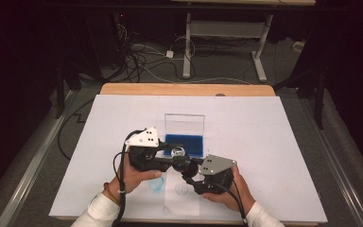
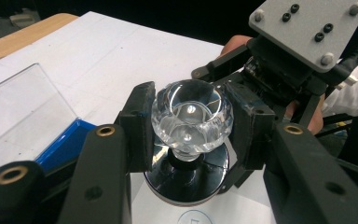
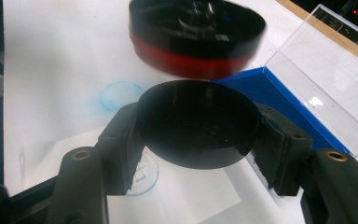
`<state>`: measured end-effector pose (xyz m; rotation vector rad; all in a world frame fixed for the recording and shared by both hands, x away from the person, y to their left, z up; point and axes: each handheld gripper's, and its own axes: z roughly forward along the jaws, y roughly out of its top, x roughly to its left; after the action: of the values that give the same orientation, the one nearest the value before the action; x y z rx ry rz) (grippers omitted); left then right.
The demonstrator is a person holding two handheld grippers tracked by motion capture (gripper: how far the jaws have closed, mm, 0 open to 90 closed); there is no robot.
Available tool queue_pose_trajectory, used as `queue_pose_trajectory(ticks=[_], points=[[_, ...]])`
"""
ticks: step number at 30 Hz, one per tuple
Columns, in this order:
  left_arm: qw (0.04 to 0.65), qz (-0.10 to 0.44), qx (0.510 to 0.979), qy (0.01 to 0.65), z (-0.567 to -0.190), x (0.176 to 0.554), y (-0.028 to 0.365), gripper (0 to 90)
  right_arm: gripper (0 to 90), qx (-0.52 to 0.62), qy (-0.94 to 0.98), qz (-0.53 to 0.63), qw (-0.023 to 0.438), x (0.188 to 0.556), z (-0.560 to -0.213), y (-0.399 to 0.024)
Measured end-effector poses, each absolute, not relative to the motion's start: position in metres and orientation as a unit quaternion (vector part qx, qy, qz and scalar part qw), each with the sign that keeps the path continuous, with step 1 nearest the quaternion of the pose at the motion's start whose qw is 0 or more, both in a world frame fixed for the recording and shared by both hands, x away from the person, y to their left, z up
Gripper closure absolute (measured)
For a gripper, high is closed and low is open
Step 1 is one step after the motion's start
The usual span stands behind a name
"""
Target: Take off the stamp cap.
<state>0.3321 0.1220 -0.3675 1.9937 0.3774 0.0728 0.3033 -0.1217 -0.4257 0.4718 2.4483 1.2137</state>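
Note:
A clear faceted crystal knob on a short dark stem stands over a glossy black round base. My left gripper is shut on the crystal, one pad on each side. My right gripper is shut on a black round disc. Just beyond that disc is a blurred black round part with a red band. In the high view the two grippers meet tip to tip above the white sheet, with the crystal between them. The right gripper's body faces the left gripper view.
An open case with a blue tray and an upright clear lid stands just behind the grippers. The white sheet covers a wooden table. A blue smudged ring and a printed circle mark the sheet under the hands.

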Motion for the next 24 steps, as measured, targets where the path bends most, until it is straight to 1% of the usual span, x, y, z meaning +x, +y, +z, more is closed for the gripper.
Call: queue_pose_trajectory(ticks=[24], points=[[0.513,0.061,0.836,0.185,-0.368,0.338,0.147,54.7,38.9,0.192,0.846,0.450,0.214,0.297,-0.403,-0.165]])
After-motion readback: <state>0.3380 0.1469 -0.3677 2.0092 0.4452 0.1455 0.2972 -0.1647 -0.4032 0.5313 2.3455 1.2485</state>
